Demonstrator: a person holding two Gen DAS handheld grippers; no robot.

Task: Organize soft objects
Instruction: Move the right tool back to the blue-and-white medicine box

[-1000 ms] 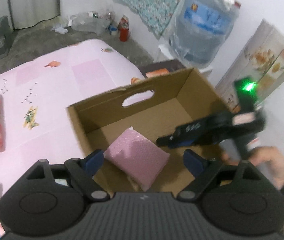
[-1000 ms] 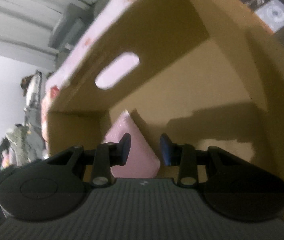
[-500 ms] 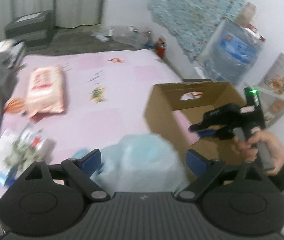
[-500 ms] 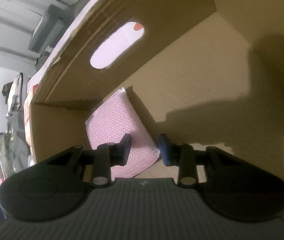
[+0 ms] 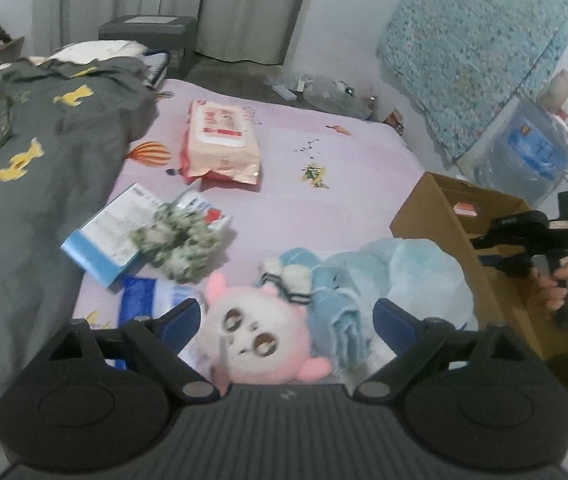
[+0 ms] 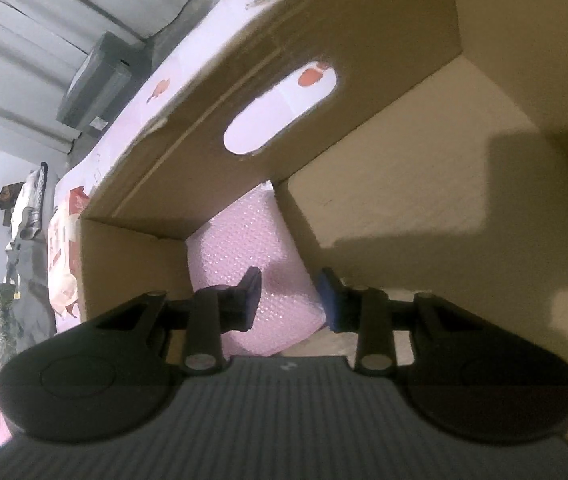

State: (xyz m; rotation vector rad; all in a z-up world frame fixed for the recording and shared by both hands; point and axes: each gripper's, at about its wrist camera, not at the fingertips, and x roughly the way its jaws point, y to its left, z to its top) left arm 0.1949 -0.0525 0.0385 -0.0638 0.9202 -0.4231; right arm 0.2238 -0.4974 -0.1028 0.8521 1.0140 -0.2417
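A pink and white plush toy [image 5: 260, 340] lies on the pink bedsheet [image 5: 324, 200], with a pale blue cloth in a plastic bag [image 5: 404, 272] beside it. My left gripper [image 5: 284, 316] hovers over the toy. Its jaws are opening wide, the toy sits between the fingers, and the pads do not press on it. To the right stands the cardboard box [image 5: 444, 232]. My right gripper [image 5: 484, 252] reaches into it. In the right wrist view the right gripper [image 6: 290, 296] is narrowly open with nothing in it, above a pink bubble-wrap pad [image 6: 244, 248] on the floor of the box [image 6: 404, 60].
A fluffy green and white piece [image 5: 180, 244], a blue and white packet [image 5: 108, 236] and a pack of wet wipes [image 5: 220, 144] lie on the bed. A grey blanket [image 5: 44, 160] covers the left side. A water jug [image 5: 532, 156] stands behind the box.
The left gripper has swung from above the box to the pile on the bed, and the plush toy now lies between its fingers. The right gripper has shifted slightly inside the box, over the pink pad.
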